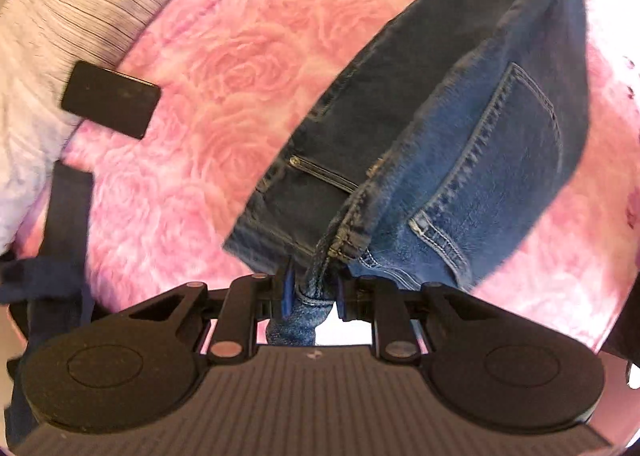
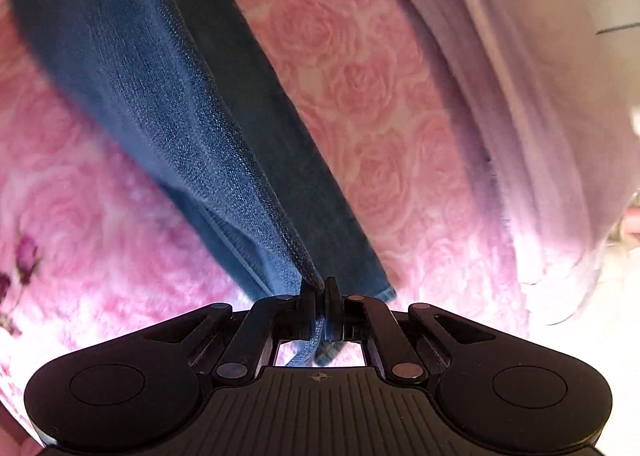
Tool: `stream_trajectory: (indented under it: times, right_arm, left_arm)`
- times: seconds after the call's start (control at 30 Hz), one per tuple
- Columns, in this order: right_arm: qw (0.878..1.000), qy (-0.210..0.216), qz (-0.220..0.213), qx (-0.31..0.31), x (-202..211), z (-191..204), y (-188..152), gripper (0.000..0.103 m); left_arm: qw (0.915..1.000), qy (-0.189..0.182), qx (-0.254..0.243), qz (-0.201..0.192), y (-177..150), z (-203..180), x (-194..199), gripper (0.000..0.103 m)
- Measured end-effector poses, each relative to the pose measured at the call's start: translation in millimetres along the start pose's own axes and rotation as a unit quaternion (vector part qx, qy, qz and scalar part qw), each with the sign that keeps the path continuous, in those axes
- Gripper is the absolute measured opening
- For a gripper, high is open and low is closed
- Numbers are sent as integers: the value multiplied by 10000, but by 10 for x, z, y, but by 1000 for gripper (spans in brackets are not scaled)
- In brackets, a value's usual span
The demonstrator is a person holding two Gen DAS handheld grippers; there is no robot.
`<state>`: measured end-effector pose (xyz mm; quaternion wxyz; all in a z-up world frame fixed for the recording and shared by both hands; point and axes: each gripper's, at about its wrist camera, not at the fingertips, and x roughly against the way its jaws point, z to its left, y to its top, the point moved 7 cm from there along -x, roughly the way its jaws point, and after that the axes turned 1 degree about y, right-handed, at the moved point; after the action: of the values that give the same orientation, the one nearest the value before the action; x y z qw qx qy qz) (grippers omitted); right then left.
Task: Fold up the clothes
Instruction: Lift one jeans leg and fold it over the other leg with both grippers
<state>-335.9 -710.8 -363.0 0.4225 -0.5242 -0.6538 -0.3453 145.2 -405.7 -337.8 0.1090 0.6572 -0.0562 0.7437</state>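
Home bedroom, pink rose-patterned blanket (image 1: 224,67), pale bedding (image 2: 532,103) alongside

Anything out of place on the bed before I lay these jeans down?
One thing: a flat black rectangular object lies half on the pink rose blanket, half on the white striped bedding, in the folding area. The jeans look undamaged.

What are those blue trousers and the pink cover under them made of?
The trousers look like denim: a matte, faded blue twill weave with pale contrast stitching around the back pocket and metal rivets. The pink cover looks like plush fleece, soft and fuzzy, with a raised rose pattern; the exact fibre cannot be told.
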Motion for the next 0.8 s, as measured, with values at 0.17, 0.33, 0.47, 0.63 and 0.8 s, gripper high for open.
stream_trajectory:
  times: [0.17, 0.33, 0.47, 0.63, 0.8]
  right_arm:
    - [9996, 253, 120, 108, -391, -218, 187, 2]
    - [9981, 547, 218, 158, -1021, -282, 361, 2]
    - [9990, 443, 43, -13, -1208, -325, 493, 38]
    - [9834, 426, -751, -1598, -883, -672, 357, 63]
    - [9077, 591, -1175, -3986, -587, -818, -444, 63]
  left_arm:
    - [9994, -18, 284, 218, 294, 262, -566, 20]
    - [9946, 345, 927, 326, 356, 407, -916, 32]
    - [9891, 442, 1385, 223, 316, 437, -801, 32]
    - [9803, 680, 1853, -71, 358, 479, -376, 34]
    - [9809, 848, 1726, -303, 671, 179, -153, 36]
